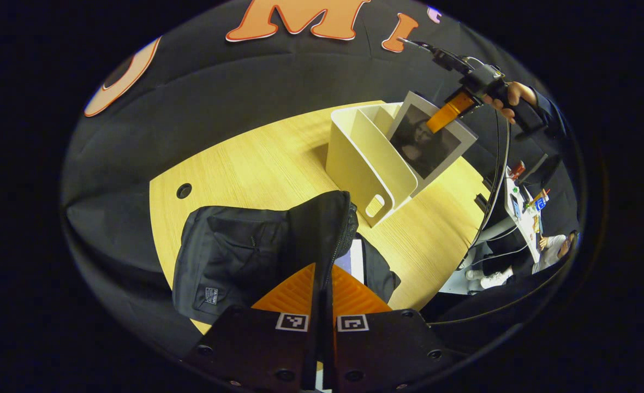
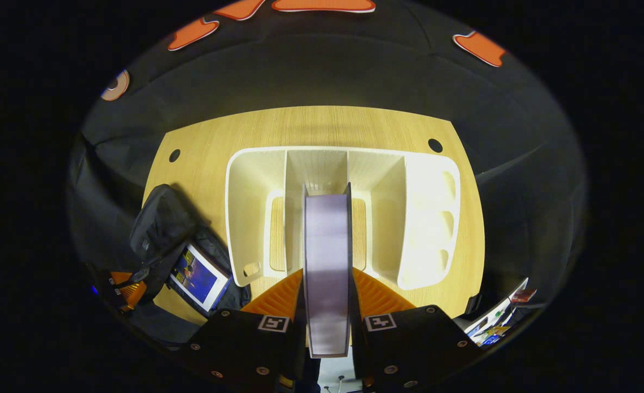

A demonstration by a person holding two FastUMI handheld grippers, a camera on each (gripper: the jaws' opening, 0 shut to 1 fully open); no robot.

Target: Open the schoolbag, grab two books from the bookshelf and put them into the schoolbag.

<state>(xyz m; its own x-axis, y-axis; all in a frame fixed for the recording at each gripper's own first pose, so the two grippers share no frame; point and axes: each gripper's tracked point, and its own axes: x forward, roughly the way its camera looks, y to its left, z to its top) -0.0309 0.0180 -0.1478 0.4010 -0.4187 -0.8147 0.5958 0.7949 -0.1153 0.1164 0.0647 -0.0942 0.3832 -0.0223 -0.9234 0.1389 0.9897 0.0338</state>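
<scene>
The left tool point(image 1: 322, 284) is pinching the raised flap of the black fabric schoolbag point(image 1: 234, 256) lying on the pale wooden bench point(image 1: 256, 158). The right tool point(image 2: 327, 305) is clamping a grey-covered portrait book point(image 2: 327, 262) above the white plastic bookshelf point(image 2: 425, 218).

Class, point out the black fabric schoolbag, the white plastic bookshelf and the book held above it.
Black fabric schoolbag point(image 1: 229, 256): left gripper view, front pocket panel.
White plastic bookshelf point(image 2: 428, 218): right gripper view, right end wall.
Portrait-cover book point(image 1: 428, 144): left gripper view, cover's middle.

Both views look steeply down, sharing the table point(image 1: 256, 164), bookshelf point(image 2: 425, 218) and schoolbag point(image 1: 229, 256).
</scene>
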